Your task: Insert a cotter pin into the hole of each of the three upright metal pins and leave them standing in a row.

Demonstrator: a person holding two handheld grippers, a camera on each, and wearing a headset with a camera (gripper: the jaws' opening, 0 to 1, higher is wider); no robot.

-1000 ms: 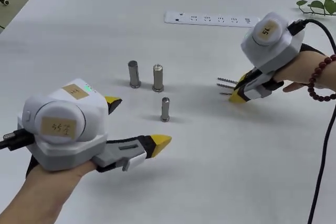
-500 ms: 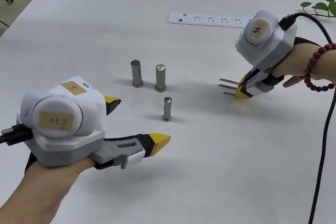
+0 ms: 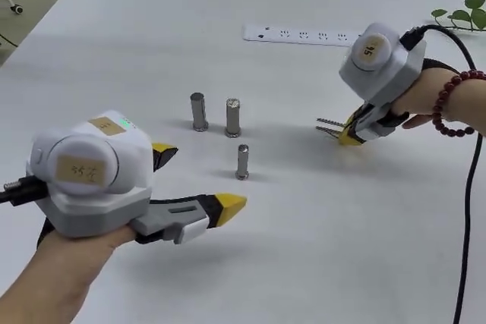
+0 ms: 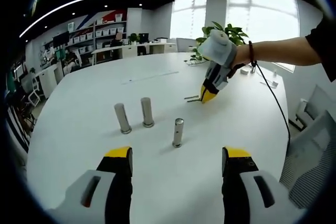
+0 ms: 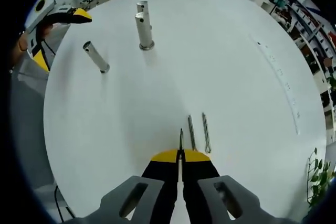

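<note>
— Pins stand on the white table [image 3: 342, 248] in the head view, right?

— Yes, three. The back left pin [image 3: 199, 111] and back right pin [image 3: 232, 117] stand side by side. The front pin [image 3: 242, 162] stands alone, nearer to us. All are upright.

— And the grippers?

— The left gripper [image 3: 196, 177] is low, near the front pin, with its jaws wide apart and empty. The right gripper [image 3: 345, 137] is well off to the right, tip down at the table. Thin cotter pins [image 3: 328, 125] poke out by it. From up here I cannot tell if it pinches one. A power strip [image 3: 304, 35] lies far back.

— What about the left gripper view?

— Its yellow tips sit apart at the bottom, and the three pins stand just ahead. Past them is the right gripper [image 4: 206, 97], on a wrist with a bead bracelet [image 4: 251, 56]. The room comes in here too, with shelves, windows and a plant [image 4: 226, 30].

— And the right gripper view?

— This one makes it clear. The jaws are pressed together on the end of one cotter pin [image 5: 180, 139]. Two loose cotter pins [image 5: 191, 132] lie flat on the table just beside it. The three pins stand far ahead, and the left gripper [image 5: 60, 38] peeks in at the top left.
</note>
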